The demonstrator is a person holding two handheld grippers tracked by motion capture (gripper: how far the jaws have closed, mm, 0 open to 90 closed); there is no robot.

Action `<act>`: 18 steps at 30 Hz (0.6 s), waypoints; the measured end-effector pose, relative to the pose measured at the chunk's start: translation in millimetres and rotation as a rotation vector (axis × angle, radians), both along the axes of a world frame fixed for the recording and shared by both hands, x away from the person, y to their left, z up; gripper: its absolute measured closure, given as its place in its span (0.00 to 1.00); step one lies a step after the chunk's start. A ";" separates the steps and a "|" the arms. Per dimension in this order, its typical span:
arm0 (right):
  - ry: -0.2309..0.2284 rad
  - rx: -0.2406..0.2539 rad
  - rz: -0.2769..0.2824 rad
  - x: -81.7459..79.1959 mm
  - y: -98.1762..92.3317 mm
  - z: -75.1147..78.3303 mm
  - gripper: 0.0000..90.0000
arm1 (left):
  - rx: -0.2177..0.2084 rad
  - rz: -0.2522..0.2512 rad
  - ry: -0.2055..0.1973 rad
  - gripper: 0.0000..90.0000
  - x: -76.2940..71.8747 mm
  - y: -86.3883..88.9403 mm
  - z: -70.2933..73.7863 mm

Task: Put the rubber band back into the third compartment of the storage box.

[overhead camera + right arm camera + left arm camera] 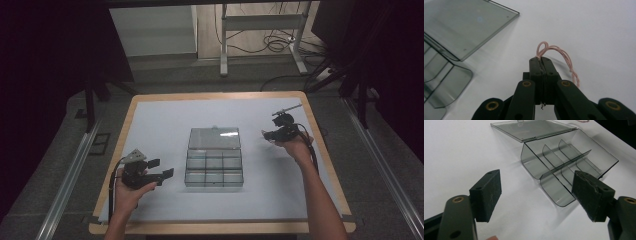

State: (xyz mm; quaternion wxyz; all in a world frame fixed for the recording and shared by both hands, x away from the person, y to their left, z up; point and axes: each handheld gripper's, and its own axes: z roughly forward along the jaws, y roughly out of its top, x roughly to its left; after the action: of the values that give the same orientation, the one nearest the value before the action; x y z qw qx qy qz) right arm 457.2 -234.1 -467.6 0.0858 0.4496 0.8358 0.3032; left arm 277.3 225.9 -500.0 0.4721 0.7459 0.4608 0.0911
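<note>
A clear grey plastic compartment box lies in the middle of the white mat with its lid flat open behind it. Its dividers show bare compartments in the left gripper view. My left gripper hovers open just left of the box, its pads wide apart with nothing between them. My right gripper is right of the lid and shut on a thin pink twisted cord, which loops out past the jaw tips. The lid's corner lies to the left in the right gripper view.
The white mat covers a wooden table. Beyond the far edge stand a metal table frame and loose cables on the floor. Dark curtains flank both sides.
</note>
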 end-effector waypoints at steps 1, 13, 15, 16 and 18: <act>-0.004 -0.001 0.003 -0.6 0.1 1.1 0.97 | 0.000 0.000 0.000 0.27 0.0 0.0 0.0; -0.057 0.010 0.038 -8.9 2.6 16.5 0.96 | -0.002 -0.010 0.007 0.26 0.0 -1.3 -0.6; -0.062 0.010 0.043 -10.1 2.4 17.8 0.96 | -0.002 -0.011 0.007 0.26 0.0 -1.2 -0.6; -0.064 0.010 0.042 -10.7 2.4 18.4 0.96 | -0.001 -0.011 0.006 0.26 0.1 -1.1 -0.6; -0.072 0.011 0.045 -12.3 2.7 20.1 0.96 | -0.001 -0.011 0.006 0.26 0.3 -1.1 -0.8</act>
State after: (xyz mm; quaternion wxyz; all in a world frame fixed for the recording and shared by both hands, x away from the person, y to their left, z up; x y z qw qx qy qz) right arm 444.9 -231.3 -447.5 0.1065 0.4199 0.8404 0.3258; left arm 277.6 224.8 -500.8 0.4715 0.7486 0.4581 0.0859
